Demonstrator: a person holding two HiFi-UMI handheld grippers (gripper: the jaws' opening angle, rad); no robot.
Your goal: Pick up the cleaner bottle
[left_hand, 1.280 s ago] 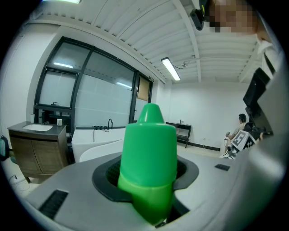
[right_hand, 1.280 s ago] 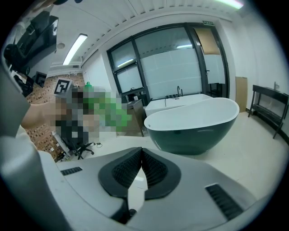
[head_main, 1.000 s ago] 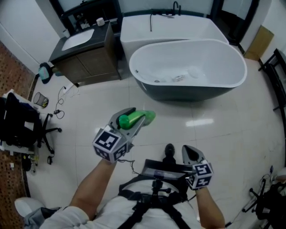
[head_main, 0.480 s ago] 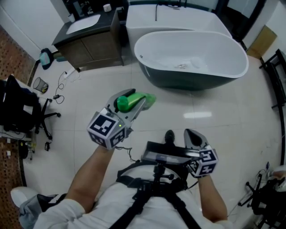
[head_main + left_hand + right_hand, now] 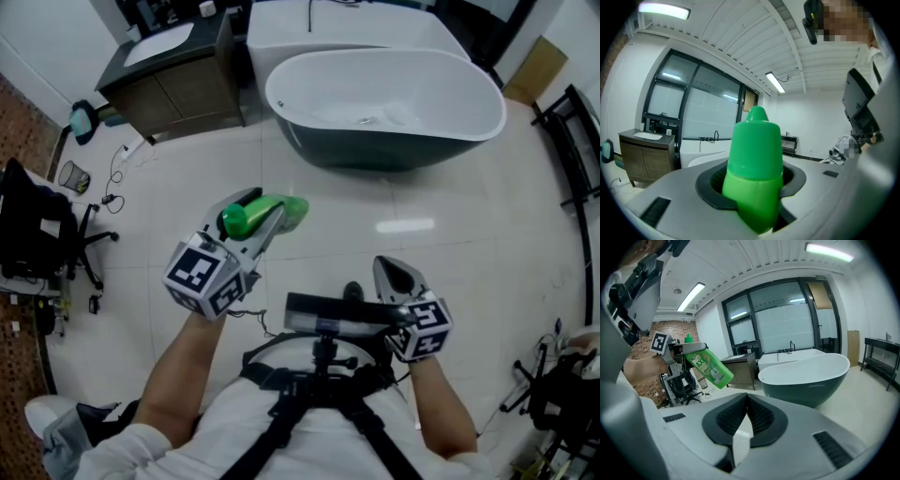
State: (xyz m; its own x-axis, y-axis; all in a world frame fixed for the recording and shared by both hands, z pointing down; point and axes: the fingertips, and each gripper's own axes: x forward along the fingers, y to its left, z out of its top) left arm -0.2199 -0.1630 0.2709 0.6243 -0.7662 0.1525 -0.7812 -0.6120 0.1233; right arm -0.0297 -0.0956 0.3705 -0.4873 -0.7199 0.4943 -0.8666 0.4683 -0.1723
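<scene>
The green cleaner bottle (image 5: 261,212) hangs above the floor, clamped between the jaws of my left gripper (image 5: 246,225). In the left gripper view its green cap and neck (image 5: 754,159) fill the space between the pads, cap upward. The right gripper view shows the bottle's labelled body (image 5: 708,366) tilted, off to the left. My right gripper (image 5: 394,274) is held lower right in the head view, near the chest mount. Its pads meet at the tips (image 5: 746,397) with nothing between them.
A white bathtub with a dark outer wall (image 5: 394,155) stands ahead on the tiled floor. A dark vanity with a sink (image 5: 173,84) is at the back left. An office chair (image 5: 37,234) and cables lie at the left. A black rack (image 5: 577,141) stands at the right.
In the head view my left gripper and the bottle have drifted left. My right gripper sits slightly lower. The bathtub and vanity now appear higher in the picture.
</scene>
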